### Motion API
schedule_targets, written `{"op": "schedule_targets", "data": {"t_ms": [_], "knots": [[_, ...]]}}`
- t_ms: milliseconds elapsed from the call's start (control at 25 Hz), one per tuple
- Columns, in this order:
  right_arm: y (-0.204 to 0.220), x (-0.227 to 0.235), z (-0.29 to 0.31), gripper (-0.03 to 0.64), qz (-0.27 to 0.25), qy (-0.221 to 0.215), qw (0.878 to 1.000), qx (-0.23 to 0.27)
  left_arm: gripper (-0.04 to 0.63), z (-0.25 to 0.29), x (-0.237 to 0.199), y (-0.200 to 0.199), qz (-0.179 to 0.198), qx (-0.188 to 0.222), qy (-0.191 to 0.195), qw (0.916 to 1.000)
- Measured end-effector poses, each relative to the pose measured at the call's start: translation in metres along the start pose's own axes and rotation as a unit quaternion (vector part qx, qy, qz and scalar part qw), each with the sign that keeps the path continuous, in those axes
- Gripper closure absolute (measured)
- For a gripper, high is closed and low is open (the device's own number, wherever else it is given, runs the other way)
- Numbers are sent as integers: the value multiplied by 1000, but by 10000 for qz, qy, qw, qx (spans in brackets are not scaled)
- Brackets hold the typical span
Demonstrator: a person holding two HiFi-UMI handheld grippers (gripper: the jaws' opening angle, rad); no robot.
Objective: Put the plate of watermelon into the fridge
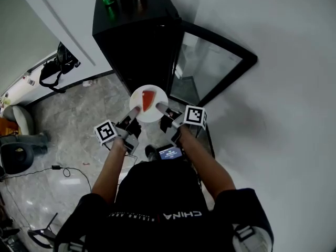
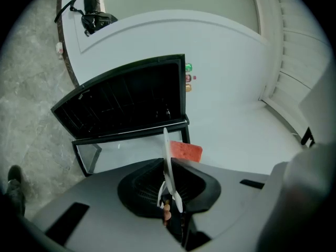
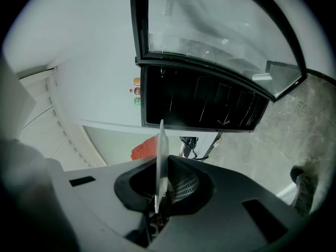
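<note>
Left tongs (image 1: 135, 110) and right tongs (image 1: 159, 107) each clench opposite rims of the plate (image 1: 137, 96), holding it before the open fridge (image 1: 137, 41). Watermelon (image 1: 148, 100) lies on it. The shirt (image 1: 157, 193) reads "CHINA".

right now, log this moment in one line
left gripper shut on plate | right gripper shut on plate | watermelon slice on plate | fridge door open | plate not yet inside

Dim, soft light; fisheye-warped edges
</note>
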State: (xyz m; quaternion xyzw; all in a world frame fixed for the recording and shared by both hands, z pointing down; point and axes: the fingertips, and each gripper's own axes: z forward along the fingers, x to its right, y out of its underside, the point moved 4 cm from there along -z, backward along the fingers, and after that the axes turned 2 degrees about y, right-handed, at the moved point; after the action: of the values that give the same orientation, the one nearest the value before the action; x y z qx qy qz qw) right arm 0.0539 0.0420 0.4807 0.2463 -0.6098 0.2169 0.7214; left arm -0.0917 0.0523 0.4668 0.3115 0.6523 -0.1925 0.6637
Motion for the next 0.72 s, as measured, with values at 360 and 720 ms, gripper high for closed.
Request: {"op": "schedule_targets", "data": {"t_ms": [360, 720], "knots": [[-7, -1, 32, 586, 49, 125, 9998, 120, 549, 4, -10, -33, -145, 17, 19, 9999], [-70, 17, 79, 586, 77, 175, 9998, -104, 551, 50, -34, -75, -242, 673, -211, 9972]]}}
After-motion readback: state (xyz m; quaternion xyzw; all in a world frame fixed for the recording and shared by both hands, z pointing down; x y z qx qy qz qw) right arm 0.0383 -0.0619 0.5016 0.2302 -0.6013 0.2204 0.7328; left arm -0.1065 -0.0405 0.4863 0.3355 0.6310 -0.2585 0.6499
